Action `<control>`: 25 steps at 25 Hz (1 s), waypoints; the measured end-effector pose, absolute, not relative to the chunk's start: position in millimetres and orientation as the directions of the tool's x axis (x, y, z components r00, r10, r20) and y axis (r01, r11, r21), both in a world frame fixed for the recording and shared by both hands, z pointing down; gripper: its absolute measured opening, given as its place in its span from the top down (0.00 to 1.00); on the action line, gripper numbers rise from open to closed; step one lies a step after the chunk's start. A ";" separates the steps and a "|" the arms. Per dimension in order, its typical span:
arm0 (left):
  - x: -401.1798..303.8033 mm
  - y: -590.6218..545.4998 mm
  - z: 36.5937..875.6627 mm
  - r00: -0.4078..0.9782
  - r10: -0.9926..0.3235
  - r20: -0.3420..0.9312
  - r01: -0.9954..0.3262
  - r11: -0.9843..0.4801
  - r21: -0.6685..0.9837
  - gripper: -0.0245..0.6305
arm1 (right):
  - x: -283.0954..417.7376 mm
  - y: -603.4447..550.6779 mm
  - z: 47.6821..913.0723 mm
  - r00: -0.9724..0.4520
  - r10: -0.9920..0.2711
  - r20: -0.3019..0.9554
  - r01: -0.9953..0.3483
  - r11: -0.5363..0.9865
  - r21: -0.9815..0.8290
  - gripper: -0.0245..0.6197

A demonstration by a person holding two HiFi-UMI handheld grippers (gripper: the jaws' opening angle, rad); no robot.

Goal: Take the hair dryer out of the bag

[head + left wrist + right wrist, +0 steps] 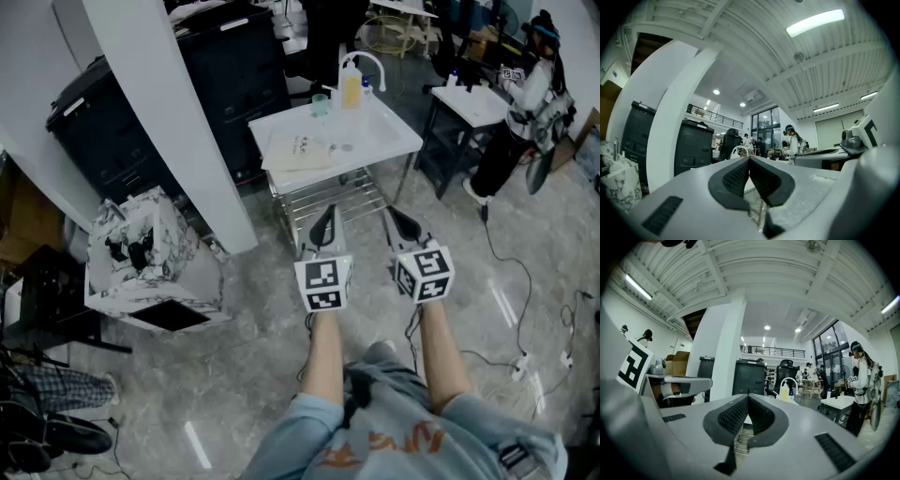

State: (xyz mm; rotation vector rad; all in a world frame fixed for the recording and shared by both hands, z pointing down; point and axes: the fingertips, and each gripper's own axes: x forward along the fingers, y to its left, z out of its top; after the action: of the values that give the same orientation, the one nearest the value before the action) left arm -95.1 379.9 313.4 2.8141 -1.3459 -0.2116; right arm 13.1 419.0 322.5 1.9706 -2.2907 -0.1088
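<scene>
Head view: the left tongs [323,225] and right tongs [404,223] are held side by side in front of a white table [394,141]. The marbled bag [150,253] stands on the floor well to their left, beside a white pillar [169,122]. Dark shapes show in its open top, but I cannot tell whether one is the hair dryer.

Left gripper view: the tongs are pressed together with nothing between them.

Right gripper view: these tongs are likewise closed and empty.

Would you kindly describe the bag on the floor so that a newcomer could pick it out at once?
Find the broad white pillar slanting across the left of the head view. At its foot, on the grey floor left of the white table, stands the bag. It alone is white veined with black like marble, unlike the plain black cabinet behind it.
</scene>
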 end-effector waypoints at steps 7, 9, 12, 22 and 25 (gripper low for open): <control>-97.9 372.2 315.9 0.628 -0.772 -0.096 -0.769 -0.635 0.072 0.96 | 18.6 414.4 320.0 -0.119 -0.993 0.024 -0.989 0.121 0.084 0.96; -98.7 367.5 318.3 0.644 -0.759 -0.098 -0.754 -0.651 0.092 0.96 | 23.6 413.2 321.4 -0.105 -0.994 0.040 -0.990 0.109 0.095 0.96; -96.5 365.3 323.4 0.680 -0.726 -0.104 -0.715 -0.687 0.127 0.96 | 30.3 412.3 324.8 -0.096 -0.994 0.047 -0.991 0.100 0.084 0.96; -90.5 333.1 330.0 0.699 -0.710 -0.085 -0.700 -0.704 0.121 0.96 | 34.8 373.1 328.8 -0.131 -0.990 0.053 -0.988 0.134 0.073 0.96; -91.4 307.5 330.4 0.686 -0.723 -0.087 -0.713 -0.691 0.119 0.96 | 38.3 346.4 332.2 -0.138 -0.989 0.049 -0.988 0.141 0.060 0.96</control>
State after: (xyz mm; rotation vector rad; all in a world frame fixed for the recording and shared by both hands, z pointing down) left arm -91.4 307.5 330.4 2.8148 -1.2005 -0.1946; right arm 38.3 346.4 332.2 2.0102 -2.3137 -0.0193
